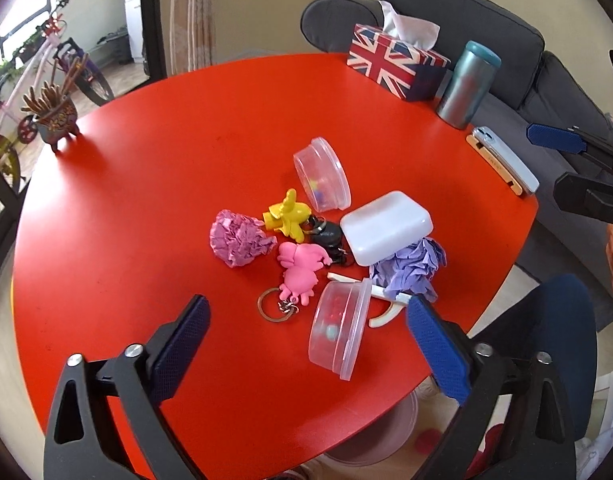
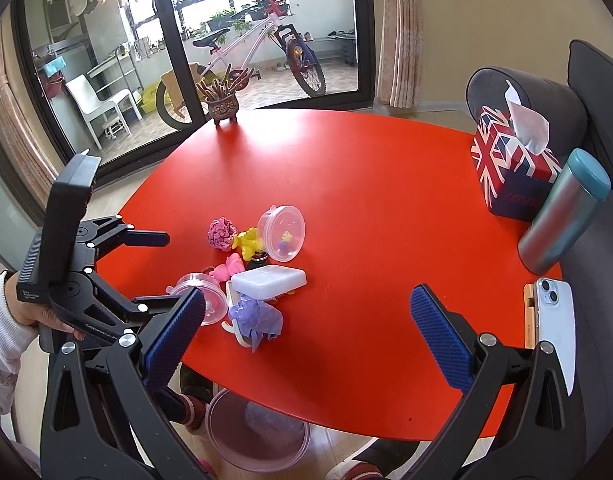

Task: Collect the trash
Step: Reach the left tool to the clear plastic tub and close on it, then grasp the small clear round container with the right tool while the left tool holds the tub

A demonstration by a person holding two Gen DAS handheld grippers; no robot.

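Note:
On the red table [image 1: 166,168] lies a cluster: a crumpled pink paper ball [image 1: 240,238], a crumpled purple paper wad [image 1: 412,268] partly under a white box [image 1: 386,226], and toys. My left gripper [image 1: 306,340] is open and empty, hovering above the table's near side in front of the cluster. My right gripper [image 2: 306,332] is open and empty, over the table's near edge, to the right of the purple wad [image 2: 256,320]. The pink ball also shows in the right wrist view [image 2: 222,234]. A pink-rimmed bin [image 2: 258,432] stands on the floor under the table edge.
Two clear lidded tubs [image 1: 322,174] [image 1: 338,330], yellow [image 1: 288,214] and pink [image 1: 302,266] toy keychains, and a black item lie in the cluster. A flag tissue box [image 1: 398,62], a tumbler [image 1: 466,84], a phone [image 1: 504,158] and a small plant pot [image 1: 54,114] stand near the table edges.

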